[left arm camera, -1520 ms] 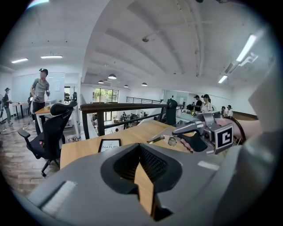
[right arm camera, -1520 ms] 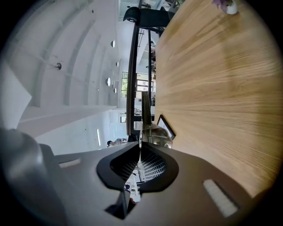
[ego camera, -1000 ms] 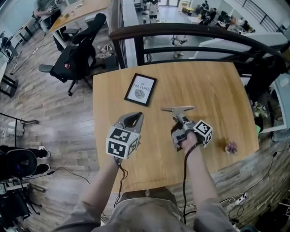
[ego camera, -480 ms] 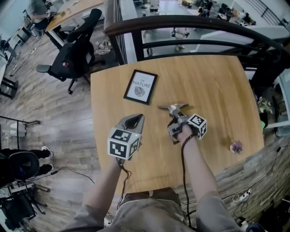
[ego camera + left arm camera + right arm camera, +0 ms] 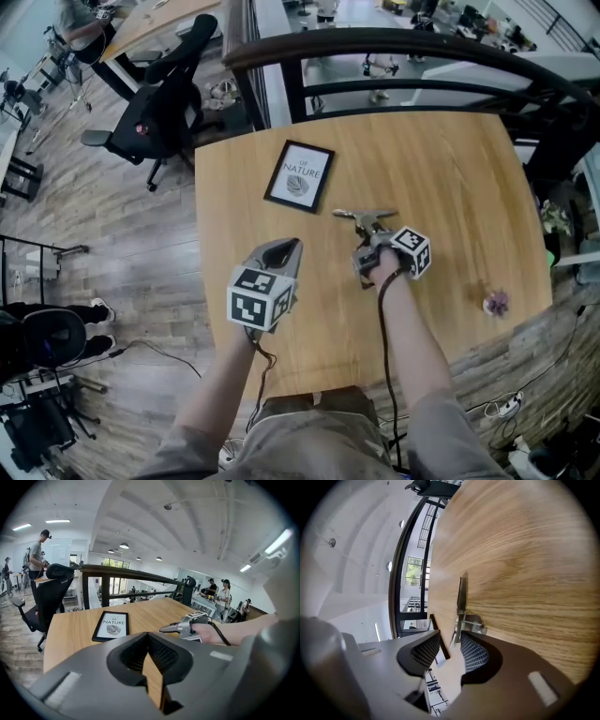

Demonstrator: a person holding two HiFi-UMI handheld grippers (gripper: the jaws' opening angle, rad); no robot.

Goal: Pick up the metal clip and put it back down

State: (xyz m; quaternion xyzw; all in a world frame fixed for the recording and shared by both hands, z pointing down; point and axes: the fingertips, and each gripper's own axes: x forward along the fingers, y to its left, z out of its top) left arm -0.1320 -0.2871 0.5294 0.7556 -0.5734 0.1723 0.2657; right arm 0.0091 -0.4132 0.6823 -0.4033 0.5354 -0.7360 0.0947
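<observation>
Wooden worktop (image 5: 450,187) fills the head view, with a dark railing (image 5: 394,42) behind it. Left tongs (image 5: 281,246) hover over its near side, tips together on nothing. Right tongs (image 5: 368,238) sit low near the middle; they have just been opening, and the pads stand apart. A framed print (image 5: 299,176) lies flat farther back. The metal clip (image 5: 364,217) rests on the wood between the right pads, not squeezed.

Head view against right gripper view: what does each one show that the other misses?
Only the head view: the framed print, the left gripper, and a small purple thing near the edge of the wooden table. Only the right gripper view: the right gripper has its tongs, which have just been opening, apart with the metal clip between them. Both: the clip on that table and the dark railing beyond.
</observation>
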